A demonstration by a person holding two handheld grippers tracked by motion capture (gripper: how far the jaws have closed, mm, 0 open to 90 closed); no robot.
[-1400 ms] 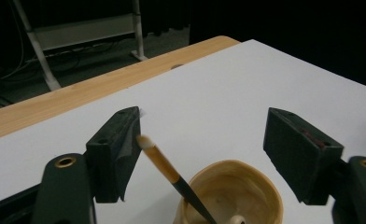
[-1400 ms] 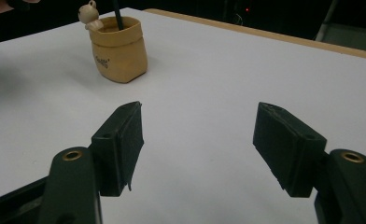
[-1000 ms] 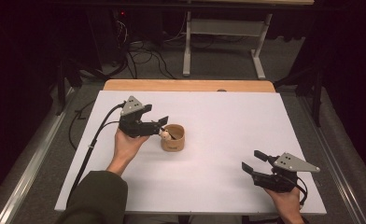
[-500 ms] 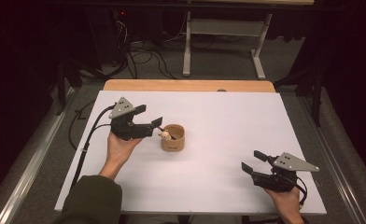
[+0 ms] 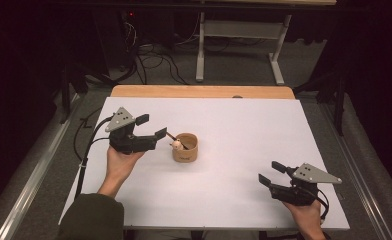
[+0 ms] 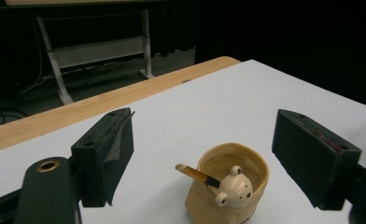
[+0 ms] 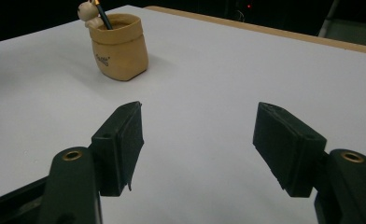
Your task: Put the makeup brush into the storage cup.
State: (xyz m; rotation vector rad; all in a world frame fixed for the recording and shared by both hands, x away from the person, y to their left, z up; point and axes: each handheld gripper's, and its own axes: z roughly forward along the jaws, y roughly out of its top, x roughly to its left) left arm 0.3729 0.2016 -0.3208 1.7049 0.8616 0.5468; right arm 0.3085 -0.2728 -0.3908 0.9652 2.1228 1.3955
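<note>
Left claw (image 5: pixel 153 126) has retreated, cup (image 5: pixel 185 147) just ahead.

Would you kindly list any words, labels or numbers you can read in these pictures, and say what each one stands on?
Dark print on the side of the tan cup: too small and blurred to read.
Faint dark print low on that cup in the high view: unreadable.
No other writing is legible.

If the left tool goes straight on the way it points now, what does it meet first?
Probably the bear-shaped spoon end on the tan cup, centred between the open left tool jaws; depth is unclear.
</note>
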